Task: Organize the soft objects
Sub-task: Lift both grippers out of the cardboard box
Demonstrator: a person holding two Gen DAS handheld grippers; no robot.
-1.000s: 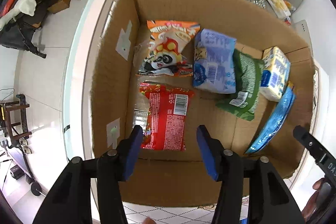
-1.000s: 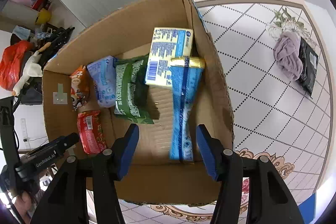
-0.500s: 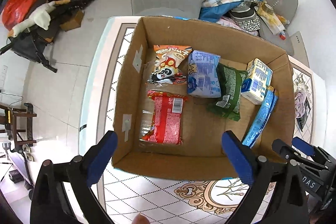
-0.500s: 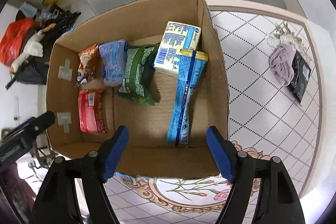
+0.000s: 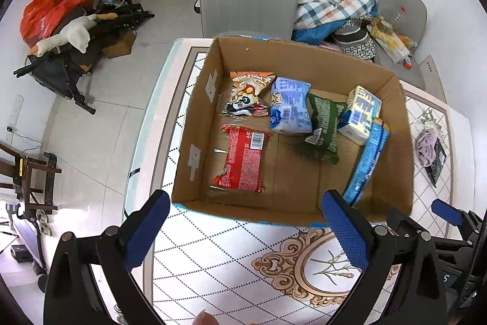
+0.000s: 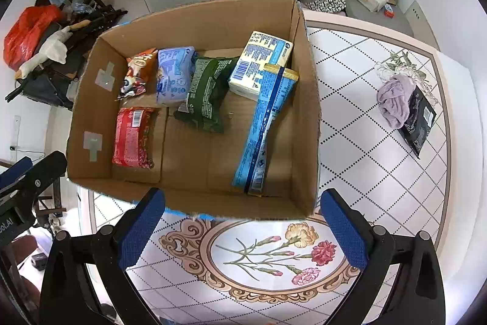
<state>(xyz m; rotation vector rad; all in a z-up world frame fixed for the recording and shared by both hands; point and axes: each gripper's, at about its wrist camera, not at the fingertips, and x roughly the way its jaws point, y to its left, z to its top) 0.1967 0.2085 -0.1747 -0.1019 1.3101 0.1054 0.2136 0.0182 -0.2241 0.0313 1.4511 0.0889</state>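
Blue rubber pads sit on both claws, and both claws are spread wide and hold nothing: the left gripper [image 5: 243, 229] and the right gripper [image 6: 243, 226] hang over the flowery white table [image 6: 380, 172], just in front of the brown cardboard box [image 6: 194, 204]. Inside the box, nearest, lie a red crinkly snack bag [image 5: 245, 162] on the left and a long blue packet [image 6: 264, 124] leaning by the right wall. These bags look light, puffy and slippery, so a soft pinch across the middle is likely best; a hard squeeze could crush what is inside. Farther back lie a dark green bag [image 6: 207, 92], a yellow and blue block pack [image 6: 258, 64], a pale blue soft pack [image 6: 173, 75] and an orange panda bag [image 5: 248, 93]. Off to the right, well apart from the box, a purple cloth [image 6: 394, 99] rests on a black pouch [image 6: 418, 121].
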